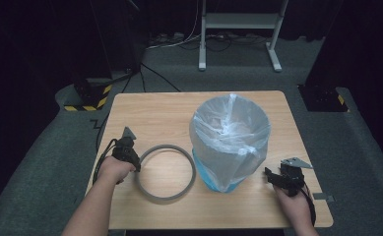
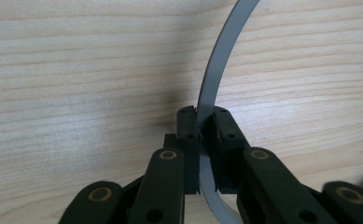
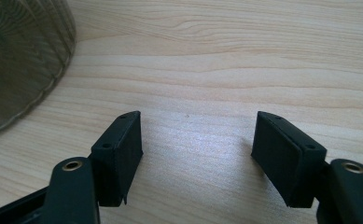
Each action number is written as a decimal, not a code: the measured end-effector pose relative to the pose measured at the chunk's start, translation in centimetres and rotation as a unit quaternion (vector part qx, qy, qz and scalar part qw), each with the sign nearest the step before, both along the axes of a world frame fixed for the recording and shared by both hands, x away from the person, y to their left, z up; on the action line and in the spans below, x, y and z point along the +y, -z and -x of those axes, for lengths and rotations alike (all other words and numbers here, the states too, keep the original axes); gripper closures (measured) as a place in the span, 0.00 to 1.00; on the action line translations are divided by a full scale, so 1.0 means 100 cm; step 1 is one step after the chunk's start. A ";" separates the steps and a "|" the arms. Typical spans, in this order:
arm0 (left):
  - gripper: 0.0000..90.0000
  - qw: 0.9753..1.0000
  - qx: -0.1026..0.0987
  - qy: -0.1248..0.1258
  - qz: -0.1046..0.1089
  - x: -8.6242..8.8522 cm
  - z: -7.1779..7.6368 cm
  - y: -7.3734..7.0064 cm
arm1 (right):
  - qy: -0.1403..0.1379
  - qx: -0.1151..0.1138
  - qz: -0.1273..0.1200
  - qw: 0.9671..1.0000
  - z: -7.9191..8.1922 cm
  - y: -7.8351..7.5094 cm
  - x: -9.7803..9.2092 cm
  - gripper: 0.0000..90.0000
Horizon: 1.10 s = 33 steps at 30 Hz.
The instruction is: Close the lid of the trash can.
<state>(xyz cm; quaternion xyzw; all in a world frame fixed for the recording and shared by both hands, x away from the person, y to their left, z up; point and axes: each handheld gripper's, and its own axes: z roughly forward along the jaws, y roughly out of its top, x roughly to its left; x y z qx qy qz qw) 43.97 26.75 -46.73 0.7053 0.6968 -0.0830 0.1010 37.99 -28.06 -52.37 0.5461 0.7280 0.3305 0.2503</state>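
High view, left gripper (image 1: 139, 164) clamped on grey ring (image 1: 165, 171), right gripper (image 1: 269, 176) spread wide, no legible writing.

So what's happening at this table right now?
A person works a wooden table with a gripper in each hand. The left gripper is shut on the band of a grey ring that lies flat beside a blue bin lined with a clear plastic bag. The right gripper is open, holding nothing, low over bare wood on the bin's other side.

Grey carpet floor (image 1: 56, 162) — dark walls, white stand (image 1: 238, 22) behind.
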 end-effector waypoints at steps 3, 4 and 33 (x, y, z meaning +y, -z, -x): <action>0.92 1.000 -0.014 -0.009 0.023 0.003 0.005 -0.003 | 0.001 -0.007 -0.005 1.000 0.001 -0.001 0.000 0.37; 0.92 0.999 -0.018 -0.007 0.026 0.005 0.007 -0.004 | 0.001 -0.007 -0.005 1.000 0.001 -0.001 0.000 0.37; 0.92 0.997 -0.035 -0.011 0.072 0.014 0.021 -0.044 | -0.003 -0.139 -0.042 0.989 0.030 -0.038 -0.004 0.33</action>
